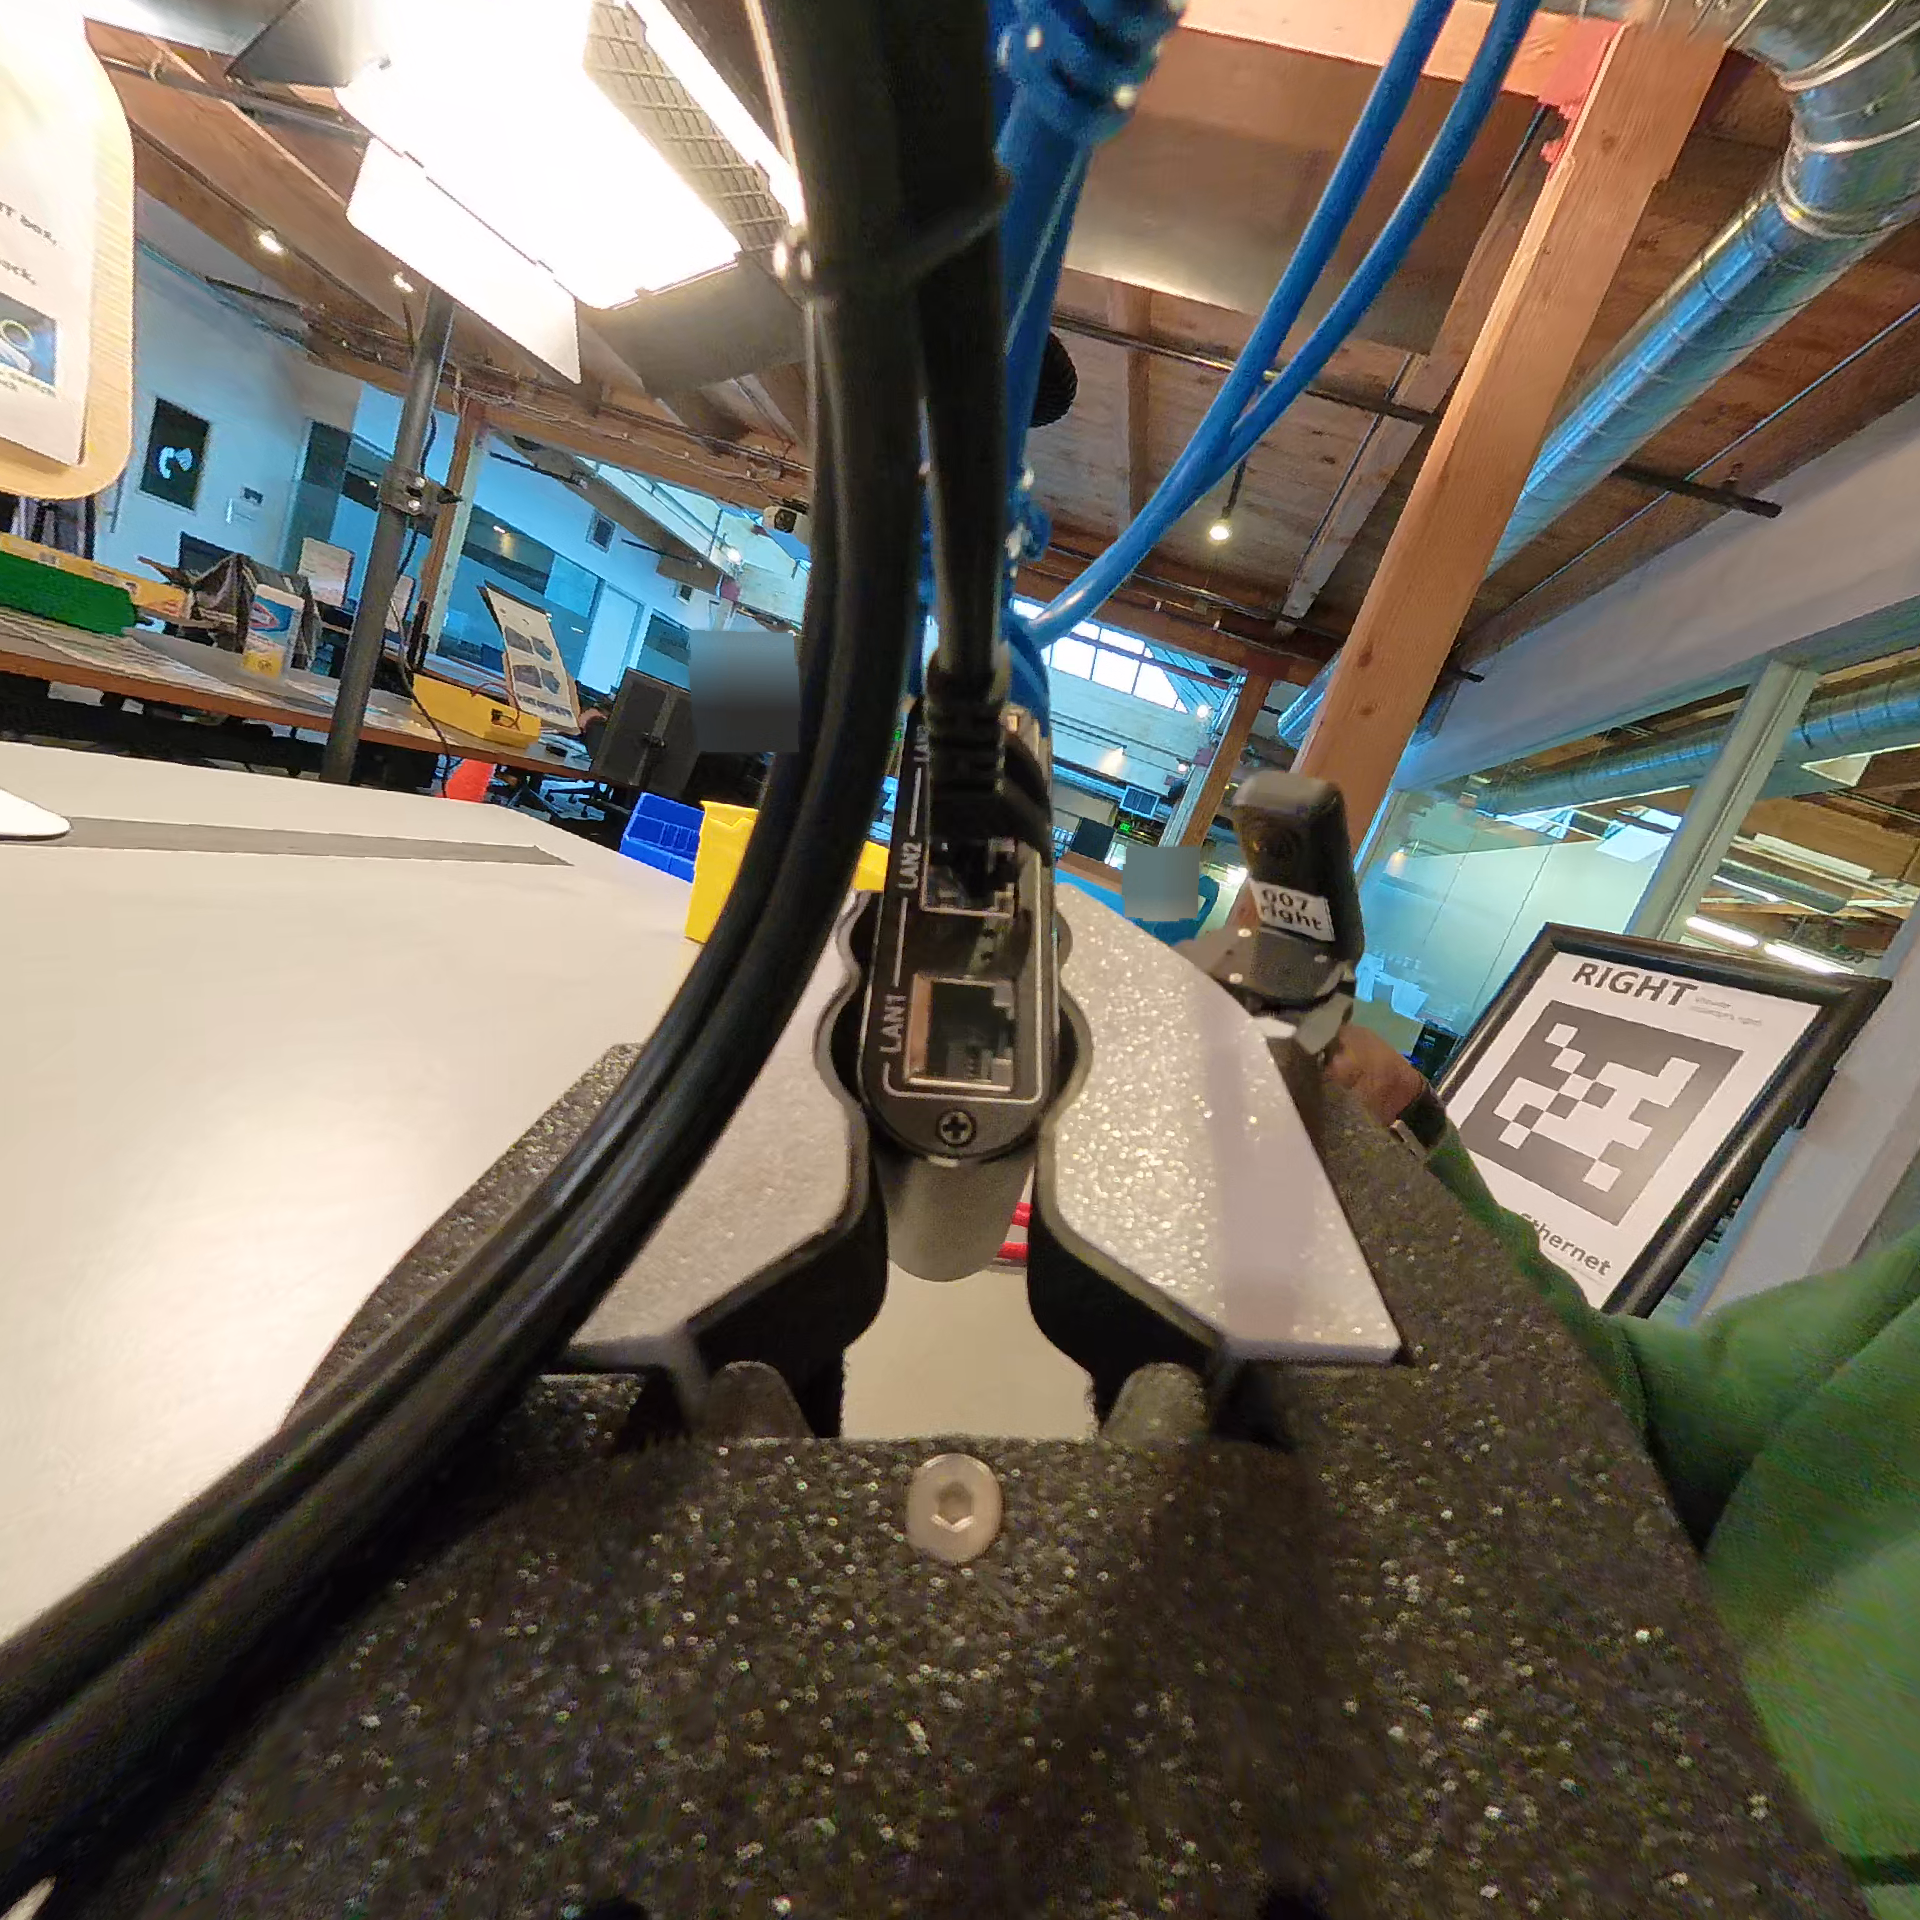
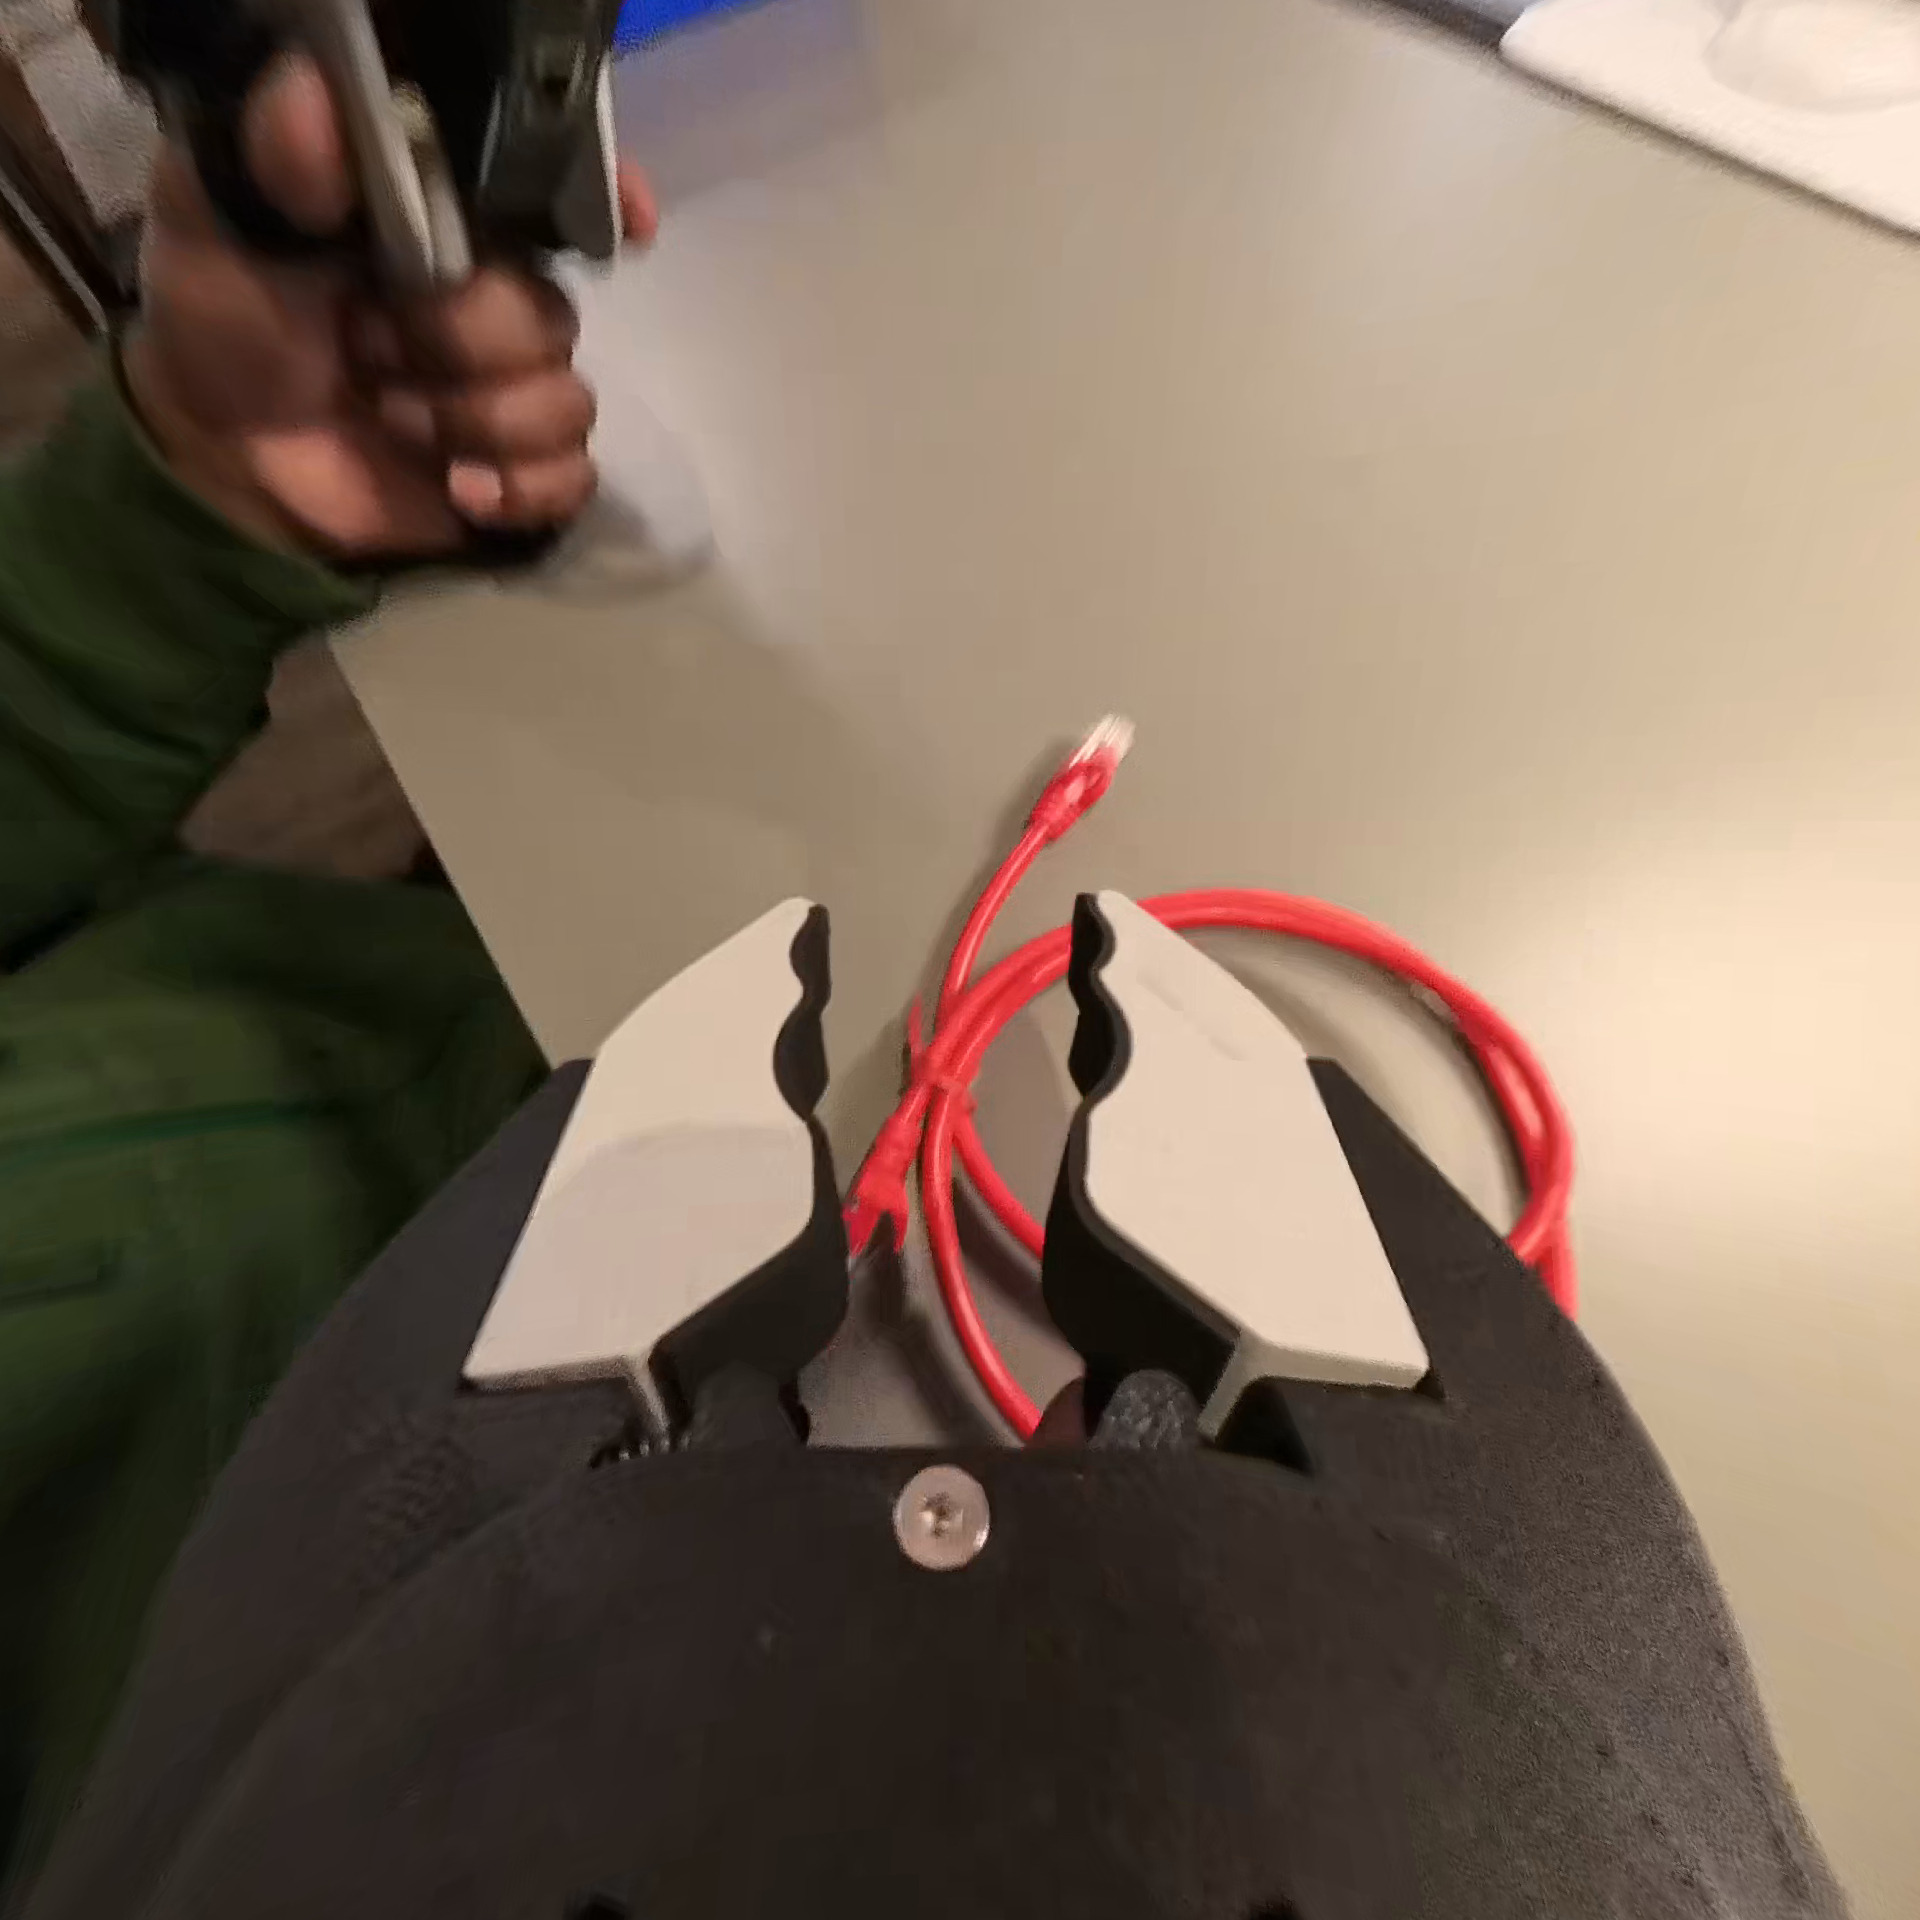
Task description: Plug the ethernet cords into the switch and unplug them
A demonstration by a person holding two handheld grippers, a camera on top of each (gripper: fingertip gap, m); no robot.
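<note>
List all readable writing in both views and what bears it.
Writing is not quoted; these bear it:
Black metal switch: white port labels.
Black-framed checkered marker sign: printed words.
White sticker on the far black camera.
Hanging white sheet, top left: partly cut off.
Right wrist view: none.

1. Strong glare is cast by the rectangular white ceiling light panels (image 1: 540, 197), blown out in the left wrist view.
2. Straight lines are bent by wide-angle distortion at the edges.
3. The right wrist view is dimmer and warmer; the hand (image 2: 364, 353) is smeared by motion blur.
</note>
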